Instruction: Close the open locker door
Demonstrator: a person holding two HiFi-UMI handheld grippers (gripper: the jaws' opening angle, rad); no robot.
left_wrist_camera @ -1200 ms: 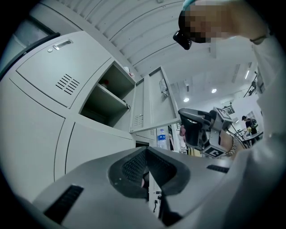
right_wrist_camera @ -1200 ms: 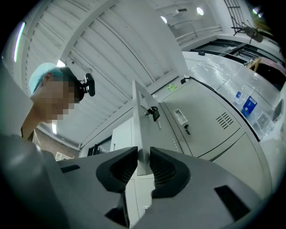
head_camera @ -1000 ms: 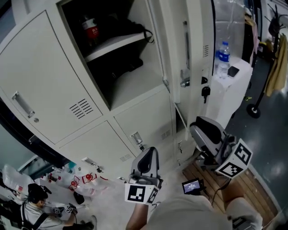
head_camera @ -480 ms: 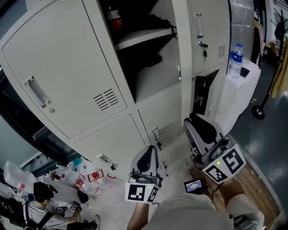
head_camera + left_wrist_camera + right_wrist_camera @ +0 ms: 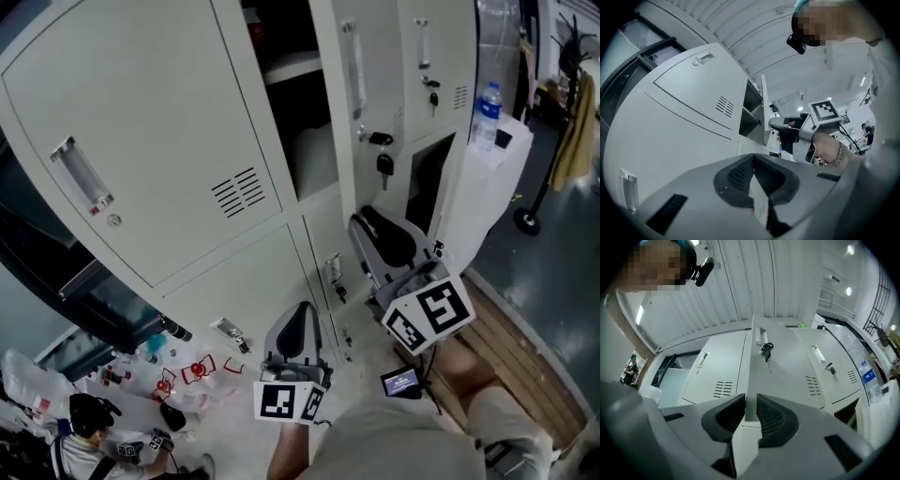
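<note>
locker door (image 5: 375,103): almost closed, a narrow gap left at its free edge, key (image 5: 384,167) hanging from its lock
right gripper (image 5: 750,404): clenched on the door's lower edge
left gripper (image 5: 752,176): jaws together, holding nothing

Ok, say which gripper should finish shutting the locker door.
Right. The right gripper grips the lower edge of the locker door, not yet shut; the left gripper hangs shut and empty by the lower lockers.

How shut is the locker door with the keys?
Ajar, not shut yet. A shelf shows in the gap beside the locker door, and the right gripper is clamped on its bottom edge.
</note>
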